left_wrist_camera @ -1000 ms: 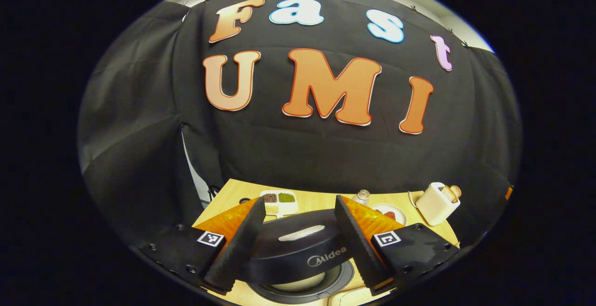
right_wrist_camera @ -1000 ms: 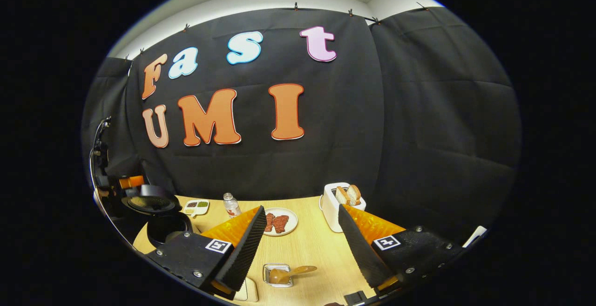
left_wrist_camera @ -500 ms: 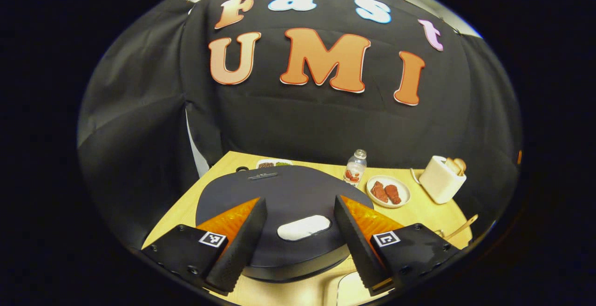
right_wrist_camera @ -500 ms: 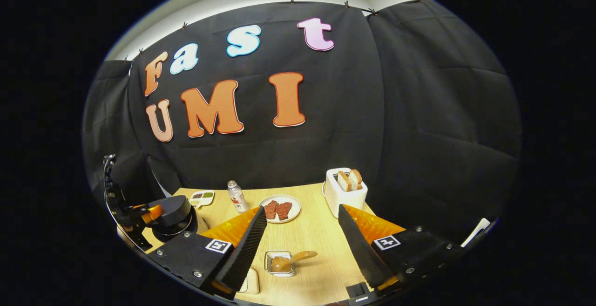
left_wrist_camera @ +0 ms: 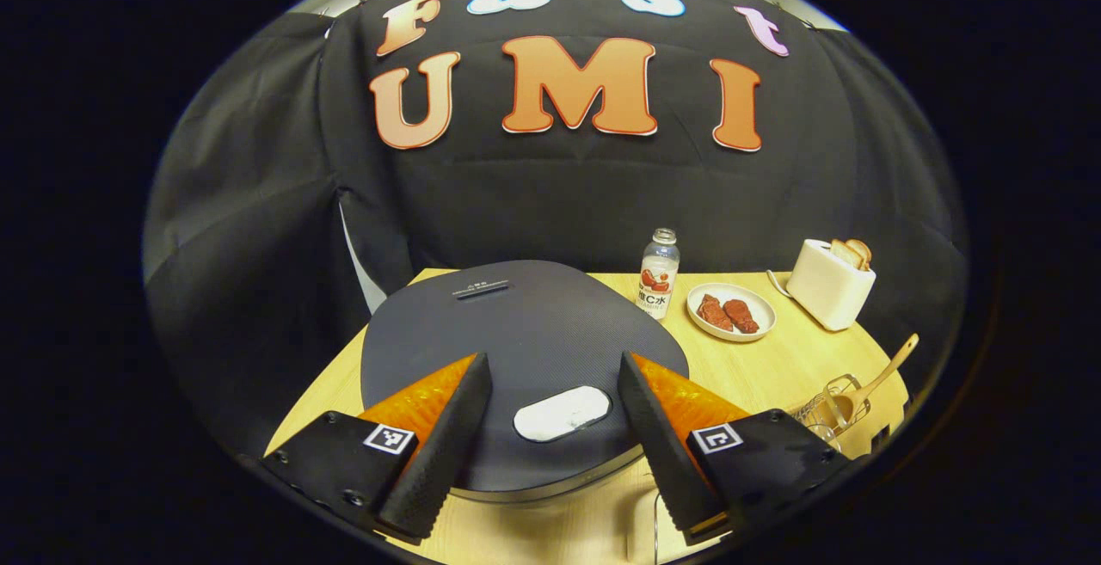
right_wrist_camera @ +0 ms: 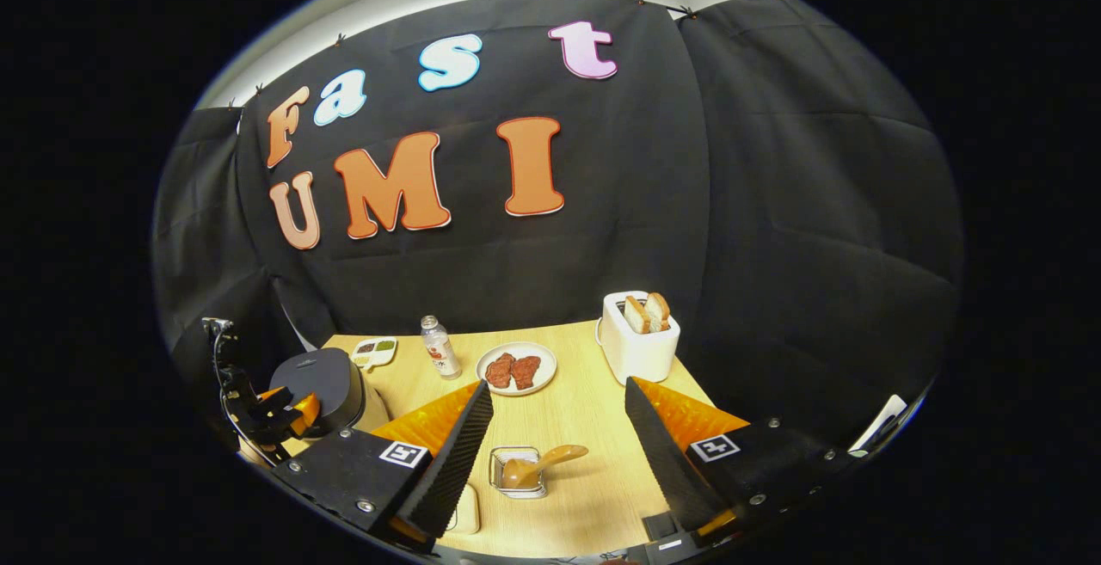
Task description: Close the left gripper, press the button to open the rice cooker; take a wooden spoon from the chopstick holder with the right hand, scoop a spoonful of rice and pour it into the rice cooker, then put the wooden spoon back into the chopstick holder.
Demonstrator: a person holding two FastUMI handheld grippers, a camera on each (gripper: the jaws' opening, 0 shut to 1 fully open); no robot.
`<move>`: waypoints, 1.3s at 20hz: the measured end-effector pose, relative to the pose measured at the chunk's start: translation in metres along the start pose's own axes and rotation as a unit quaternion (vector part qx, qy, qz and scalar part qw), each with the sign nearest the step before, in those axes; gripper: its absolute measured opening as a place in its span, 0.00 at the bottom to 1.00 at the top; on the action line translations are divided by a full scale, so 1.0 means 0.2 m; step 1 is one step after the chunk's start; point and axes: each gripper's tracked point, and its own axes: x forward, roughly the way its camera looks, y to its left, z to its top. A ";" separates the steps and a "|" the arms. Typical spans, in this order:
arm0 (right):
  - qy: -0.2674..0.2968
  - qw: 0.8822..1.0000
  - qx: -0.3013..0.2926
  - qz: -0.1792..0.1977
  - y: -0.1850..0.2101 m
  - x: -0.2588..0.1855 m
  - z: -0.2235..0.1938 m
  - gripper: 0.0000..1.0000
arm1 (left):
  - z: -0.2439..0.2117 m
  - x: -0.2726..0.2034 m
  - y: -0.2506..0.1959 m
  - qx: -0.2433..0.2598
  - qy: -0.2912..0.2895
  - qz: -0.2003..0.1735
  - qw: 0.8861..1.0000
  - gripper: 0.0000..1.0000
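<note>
Hovering left gripper (left_wrist_camera: 555,440): fingers spread apart with nothing between them, poised above the front of the rice cooker (left_wrist_camera: 516,333); in the right gripper view it sits at the far left (right_wrist_camera: 288,410), just beside the cooker (right_wrist_camera: 322,380).
Rice cooker: dark lid down and flat, at the left end of the wooden table (left_wrist_camera: 774,367).
Button: pale oval (left_wrist_camera: 563,413) near the lid's front edge, seen in the gap between the left gripper's fingers; whether anything touches it cannot be told.
Compartment dish: small white tray of grains (right_wrist_camera: 375,350) behind the cooker.
Bottle: clear, with a label (left_wrist_camera: 658,274), upright just right of the cooker lid.
Plate: white, carrying two reddish-brown pieces (left_wrist_camera: 731,311), between bottle and toaster.
Toaster: white, with bread slices standing in its slots (left_wrist_camera: 830,281), near the back right.
Chopstick holder: wire basket (right_wrist_camera: 516,470) near the table's front.
Wooden spoon: resting in the holder with its handle angled up to the right (right_wrist_camera: 542,463).
Right gripper (right_wrist_camera: 559,449): fingers wide apart, empty, above the table with the holder and spoon framed between them, not touching either.
</note>
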 end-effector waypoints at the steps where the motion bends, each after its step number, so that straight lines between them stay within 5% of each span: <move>1: 0.001 1.000 -0.001 0.001 0.01 0.00 -0.01 0.95 | 0.00 0.00 0.00 -0.007 0.000 -0.002 1.000 1.00; 8: 0.001 1.000 0.002 -0.002 -0.01 0.01 -0.04 0.95 | 0.04 -0.01 -0.01 0.027 0.015 -0.020 0.999 1.00; 11: -0.012 1.000 0.002 -0.006 -0.03 0.01 0.02 0.95 | 0.10 -0.06 0.07 0.052 0.033 0.006 0.998 0.97; 26: -0.078 0.997 -0.009 0.007 0.02 -0.04 0.34 0.95 | 1.18 -0.96 0.37 -0.027 -0.126 0.037 0.991 1.00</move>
